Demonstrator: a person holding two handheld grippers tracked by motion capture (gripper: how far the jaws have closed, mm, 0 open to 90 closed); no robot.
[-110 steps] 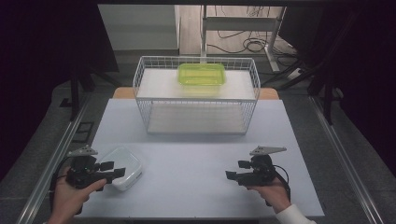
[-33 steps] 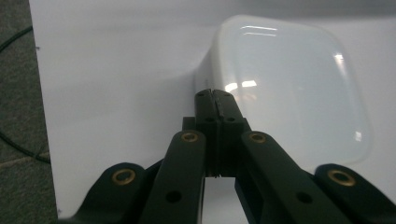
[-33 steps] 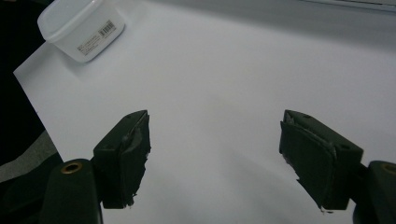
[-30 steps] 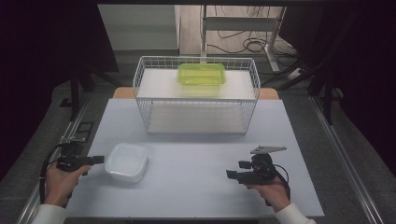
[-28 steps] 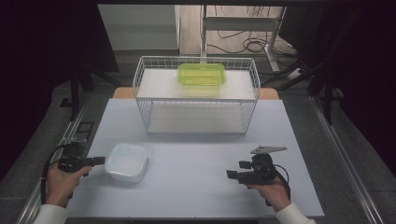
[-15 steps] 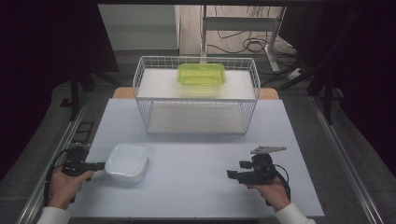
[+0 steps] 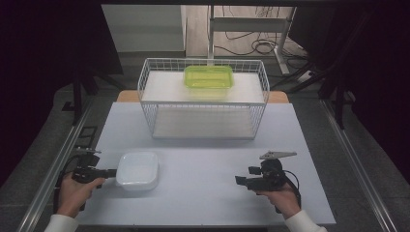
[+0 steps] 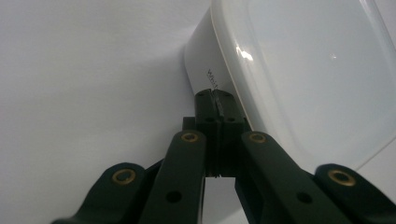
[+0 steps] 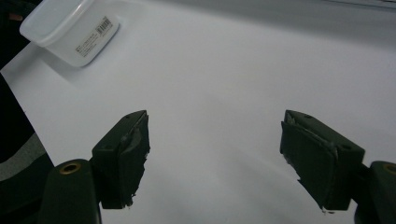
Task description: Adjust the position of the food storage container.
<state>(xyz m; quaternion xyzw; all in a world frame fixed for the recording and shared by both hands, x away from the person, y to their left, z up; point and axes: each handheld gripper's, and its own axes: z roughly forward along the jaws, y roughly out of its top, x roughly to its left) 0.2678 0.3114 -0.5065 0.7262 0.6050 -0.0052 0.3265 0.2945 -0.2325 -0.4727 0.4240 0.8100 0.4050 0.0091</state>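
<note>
A white plastic container (image 7: 138, 170) lies flat on the white table (image 7: 203, 203) at the front left; in the right gripper view the container (image 9: 70, 28) shows a barcode label on its side. My left gripper (image 7: 112, 172) is shut on its left rim, and in the left gripper view the jaws (image 8: 215, 100) pinch the thin edge of the container (image 8: 303, 70). My right gripper (image 7: 245, 175) is held at the front right, well apart from the container. Its jaws (image 9: 215, 158) stand wide open over bare table with nothing between them.
A white wire basket (image 7: 154, 121) stands at the back middle of the table, with a green container (image 7: 208, 77) in its far part. Metal rails run along both sides of the table. Dark floor with cables lies beyond the basket.
Since 3.7 s ago the white container went from tilted near the front edge to lying flat. Over the last second the left hand and container shifted slightly; the right gripper stayed still.
</note>
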